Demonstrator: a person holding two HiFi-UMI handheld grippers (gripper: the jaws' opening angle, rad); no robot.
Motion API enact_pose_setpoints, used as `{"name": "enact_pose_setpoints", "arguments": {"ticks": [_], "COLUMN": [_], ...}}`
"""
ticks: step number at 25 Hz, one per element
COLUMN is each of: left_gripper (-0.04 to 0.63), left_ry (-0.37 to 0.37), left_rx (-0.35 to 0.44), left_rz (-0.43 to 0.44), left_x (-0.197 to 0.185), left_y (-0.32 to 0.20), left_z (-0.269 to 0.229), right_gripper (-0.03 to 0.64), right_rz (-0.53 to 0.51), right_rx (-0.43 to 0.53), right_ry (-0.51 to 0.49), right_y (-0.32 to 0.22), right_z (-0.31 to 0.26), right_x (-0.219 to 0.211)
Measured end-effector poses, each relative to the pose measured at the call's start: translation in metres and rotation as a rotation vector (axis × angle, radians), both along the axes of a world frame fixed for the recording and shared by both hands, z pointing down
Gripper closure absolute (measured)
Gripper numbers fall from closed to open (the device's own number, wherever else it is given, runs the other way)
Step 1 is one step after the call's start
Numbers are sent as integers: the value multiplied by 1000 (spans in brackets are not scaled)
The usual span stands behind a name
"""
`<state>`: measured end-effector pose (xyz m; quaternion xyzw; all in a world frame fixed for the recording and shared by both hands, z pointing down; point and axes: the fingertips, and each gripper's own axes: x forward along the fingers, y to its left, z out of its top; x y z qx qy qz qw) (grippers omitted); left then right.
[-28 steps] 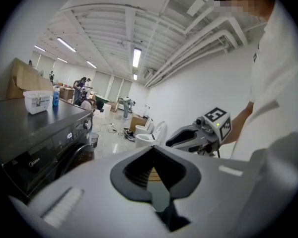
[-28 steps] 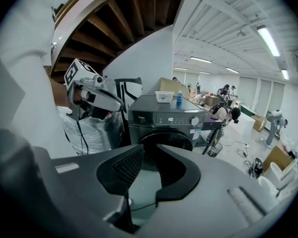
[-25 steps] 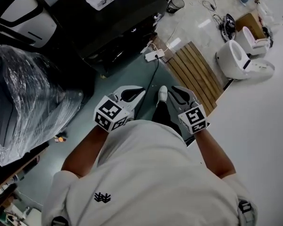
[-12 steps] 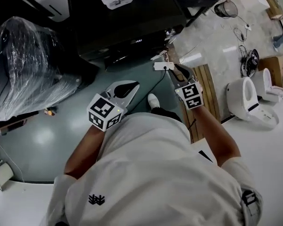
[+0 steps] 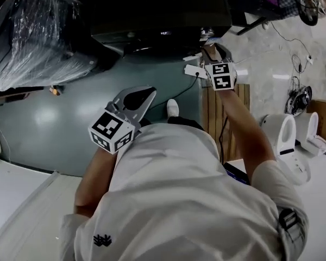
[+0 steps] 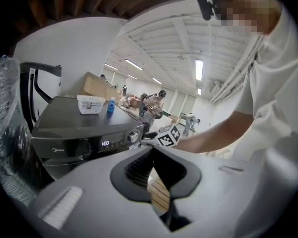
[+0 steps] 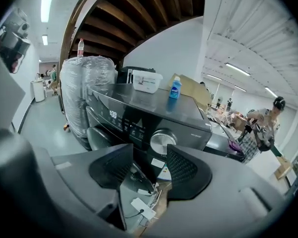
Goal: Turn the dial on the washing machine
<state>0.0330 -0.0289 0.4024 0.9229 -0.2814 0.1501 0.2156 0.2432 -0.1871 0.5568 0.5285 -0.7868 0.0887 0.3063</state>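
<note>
The dark washing machine (image 7: pixel 139 113) fills the middle of the right gripper view, with its round silver dial (image 7: pixel 162 142) on the control panel. My right gripper (image 7: pixel 150 165) is held just in front of the dial. Its jaws are opening, with nothing between them, and the dial shows just above the gap. In the head view the right gripper (image 5: pixel 213 52) is stretched out to the machine's (image 5: pixel 152 15) front right corner. My left gripper (image 5: pixel 137 98) hangs back near my body, jaws together and empty. From the left gripper (image 6: pixel 155 180) view the dial (image 6: pixel 134 137) is far off.
A white box (image 7: pixel 146 81) and a blue bottle (image 7: pixel 175 88) stand on the machine's top. A plastic-wrapped appliance (image 5: pixel 38 31) stands to the left. A power strip (image 5: pixel 194 71) and a wooden slat board (image 5: pixel 224 107) lie on the floor below the right gripper. Toilets (image 5: pixel 293 140) stand at the right.
The right gripper has reached forward from beside my body up to the machine's front, and its jaws have spread. The left gripper has stayed low and close.
</note>
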Motion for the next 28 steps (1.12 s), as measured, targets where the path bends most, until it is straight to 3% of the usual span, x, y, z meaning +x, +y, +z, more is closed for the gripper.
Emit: {"name": "enact_pose_setpoints", "arguments": {"ticks": [9,14,21,28], "left_gripper": [538,538,538,538], "left_ry": [-55,-70,-73,-84], "left_rx": [-8,-21,-20,-34], "left_rz": [-154,-164,-148,-132], "left_x": [-37,-44,-43,-44], "left_y": [16,22,22,25], "left_z": [-6,-3,-4,-1], "right_gripper": [371,371,373,370], "right_rz": [140,134,196,167], "right_rx": [-2,-3,-35,-19], "right_ry": [-53,-26,-61,-29], "right_y": [-51,-63,-63,-66], "right_z": [23,29,37,33], "right_x": [14,11,17,10]}}
